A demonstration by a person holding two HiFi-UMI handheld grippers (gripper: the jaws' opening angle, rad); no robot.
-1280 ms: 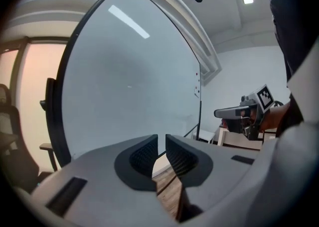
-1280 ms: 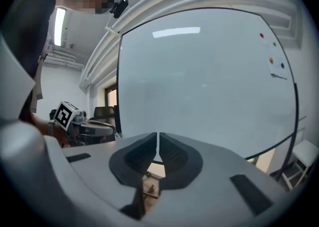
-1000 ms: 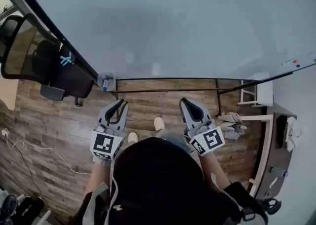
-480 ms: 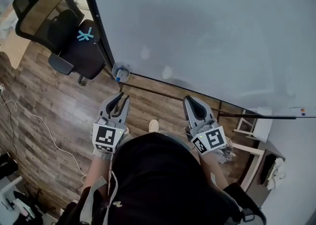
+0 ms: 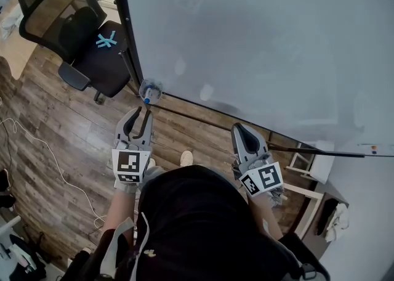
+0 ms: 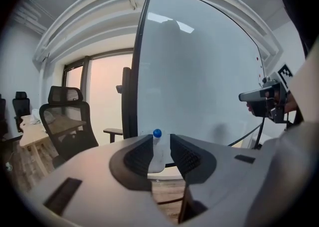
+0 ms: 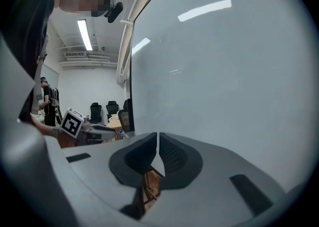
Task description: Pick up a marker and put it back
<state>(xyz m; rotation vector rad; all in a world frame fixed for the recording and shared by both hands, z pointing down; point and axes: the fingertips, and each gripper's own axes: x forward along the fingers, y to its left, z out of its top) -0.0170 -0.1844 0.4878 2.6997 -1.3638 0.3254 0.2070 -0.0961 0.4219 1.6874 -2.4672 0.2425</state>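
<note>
From the head view, I see the left gripper (image 5: 141,114) and the right gripper (image 5: 236,127) held out in front of a big whiteboard (image 5: 258,39). A small clear cup (image 5: 151,90) sits at the bottom left corner of the board. The blue-capped marker (image 5: 146,98) stands in that cup. The left gripper points at the cup, close to it but not touching. The right gripper is well off to the side, near the board's lower edge. A black office chair (image 5: 77,33) stands on the wood floor (image 5: 55,126) to the left.

From the left gripper view, the left gripper (image 6: 161,142) has its jaws apart, with nothing held between them. Through the gap I see the blue-capped marker (image 6: 157,133) in the clear cup (image 6: 157,159), a little way beyond the tips. The whiteboard (image 6: 199,81) fills the middle, the office chair (image 6: 65,121) is on the left, and the right gripper (image 6: 256,96) shows on the right.

From the right gripper view, the right gripper (image 7: 158,138) has its jaws pressed together with nothing in them. It faces the whiteboard (image 7: 224,71). The left gripper (image 7: 97,131) shows low on the left.
</note>
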